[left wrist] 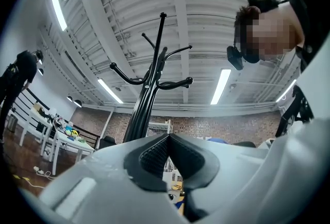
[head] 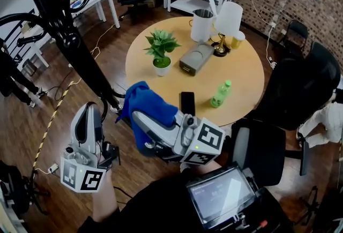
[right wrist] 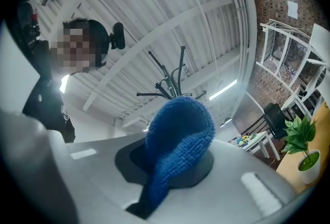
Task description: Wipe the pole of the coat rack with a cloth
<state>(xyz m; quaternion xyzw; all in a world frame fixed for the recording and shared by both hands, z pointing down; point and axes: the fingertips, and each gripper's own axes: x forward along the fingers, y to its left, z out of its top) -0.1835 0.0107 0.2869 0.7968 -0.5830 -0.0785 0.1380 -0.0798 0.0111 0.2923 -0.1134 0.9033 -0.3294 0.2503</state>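
The black coat rack pole (head: 80,60) slants from the upper left down to its foot by the table; its hooked arms rise against the ceiling in the left gripper view (left wrist: 147,99) and the right gripper view (right wrist: 172,81). My right gripper (head: 136,118) is shut on a blue cloth (head: 147,106), which bulges up over the jaws (right wrist: 178,135) and hangs just right of the pole's lower end. My left gripper (head: 92,106) stands beside the pole's base, its pads meeting at the tip (left wrist: 168,136) with nothing between them.
A round wooden table (head: 246,66) behind the pole carries a potted plant (head: 161,50), white pitcher (head: 202,24), lamp (head: 226,20), grey box (head: 196,58), phone (head: 187,102) and green bottle (head: 220,94). Black office chairs (head: 300,87) stand at the right. Cables (head: 51,119) trail over the floor at the left.
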